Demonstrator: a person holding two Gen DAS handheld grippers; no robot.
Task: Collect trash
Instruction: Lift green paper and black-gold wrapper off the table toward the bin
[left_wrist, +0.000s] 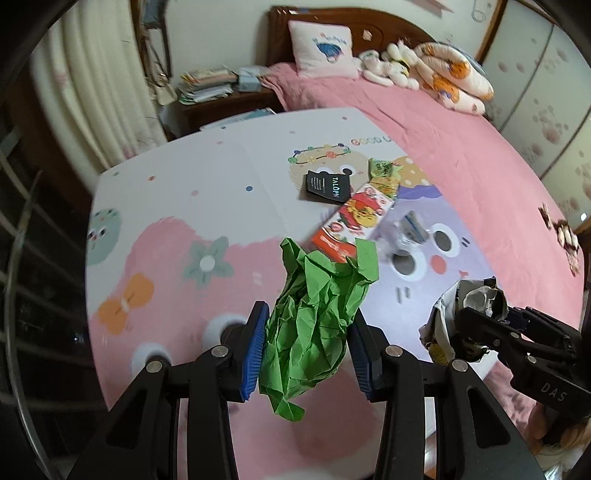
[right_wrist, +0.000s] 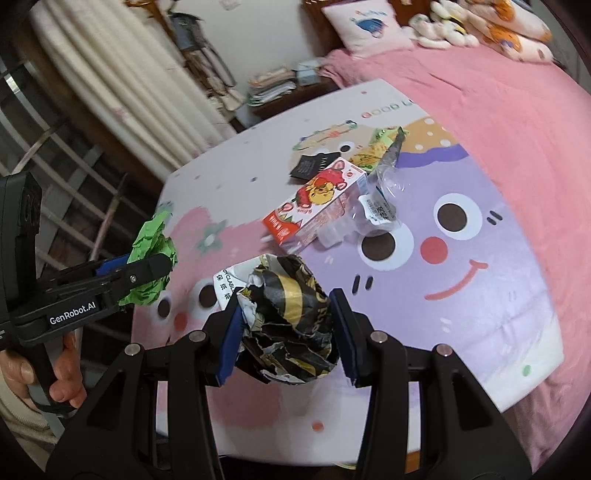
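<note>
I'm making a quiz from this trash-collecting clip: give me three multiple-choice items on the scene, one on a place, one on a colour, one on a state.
1. Where does the strawberry carton lie?
A. on the cartoon mat
B. on the pillow
C. in the left gripper

2. What colour is the crumpled paper in the left gripper?
A. red
B. green
C. blue

3. How is the right gripper?
A. open and empty
B. out of view
C. shut on the black and gold wrapper

Answers:
1 A, the carton rests on the mat beside a clear plastic cup.
2 B, green paper shows between the blue pads.
3 C, both pads press on the wrapper, lifted off the mat.
</note>
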